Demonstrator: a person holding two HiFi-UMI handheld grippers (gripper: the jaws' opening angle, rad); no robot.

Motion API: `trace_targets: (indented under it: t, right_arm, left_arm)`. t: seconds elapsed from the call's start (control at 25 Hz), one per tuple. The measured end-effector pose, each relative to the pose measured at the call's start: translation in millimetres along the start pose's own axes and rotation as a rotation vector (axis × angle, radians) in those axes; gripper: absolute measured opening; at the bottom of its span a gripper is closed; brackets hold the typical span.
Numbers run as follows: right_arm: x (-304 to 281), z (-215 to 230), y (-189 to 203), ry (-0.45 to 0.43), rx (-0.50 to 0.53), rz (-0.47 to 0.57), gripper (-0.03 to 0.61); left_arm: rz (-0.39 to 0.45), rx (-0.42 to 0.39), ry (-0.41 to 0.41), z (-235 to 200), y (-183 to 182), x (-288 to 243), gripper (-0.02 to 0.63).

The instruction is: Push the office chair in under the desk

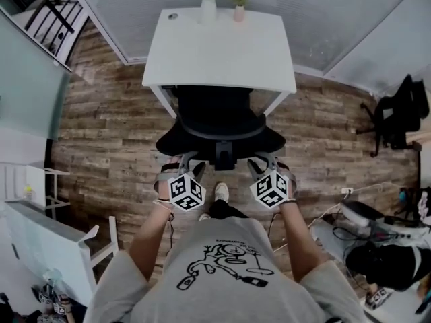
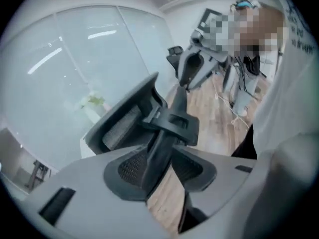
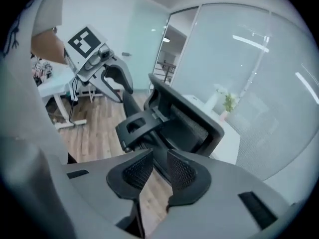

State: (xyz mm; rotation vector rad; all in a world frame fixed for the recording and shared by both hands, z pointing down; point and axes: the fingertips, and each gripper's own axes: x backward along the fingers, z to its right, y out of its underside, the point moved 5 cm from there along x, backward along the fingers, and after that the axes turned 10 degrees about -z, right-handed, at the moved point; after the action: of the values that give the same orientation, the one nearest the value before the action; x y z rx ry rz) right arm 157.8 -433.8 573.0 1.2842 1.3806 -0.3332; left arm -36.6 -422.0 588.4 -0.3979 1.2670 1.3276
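Observation:
A black office chair (image 1: 219, 123) stands with its seat under the front edge of the white desk (image 1: 222, 52), its back toward me. My left gripper (image 1: 185, 163) is at the left side of the chair back and my right gripper (image 1: 266, 163) at the right side. In the left gripper view the chair's black back bar (image 2: 162, 143) runs between the pads of the left gripper (image 2: 162, 171), which looks shut on it. In the right gripper view the right gripper (image 3: 159, 171) has its pads a little apart, with only floor in the gap and the chair (image 3: 184, 123) just beyond.
Two small vases with flowers (image 1: 209, 5) stand at the desk's far edge against a glass wall. A second black chair (image 1: 397, 113) is at the right, with cables and gear (image 1: 377, 241) on the floor near it. White furniture (image 1: 40, 241) stands at the left.

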Motion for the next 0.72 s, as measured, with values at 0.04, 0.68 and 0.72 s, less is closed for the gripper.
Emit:
trace_targets:
  t: [0.04, 0.68, 0.72]
  right_arm:
    - [9, 0, -6, -0.006, -0.050, 0.039, 0.103]
    - [146, -29, -96, -0.153, -0.499, 0.562, 0.043]
    - [149, -29, -98, -0.151, -0.499, 0.570, 0.040]
  left_arm:
    - [0.051, 0.061, 0.010, -4, -7, 10, 0.147]
    - [0.705, 0.551, 0.085, -10, -82, 162, 0.021]
    - [0.705, 0.572, 0.102, -10, -82, 164, 0.021]
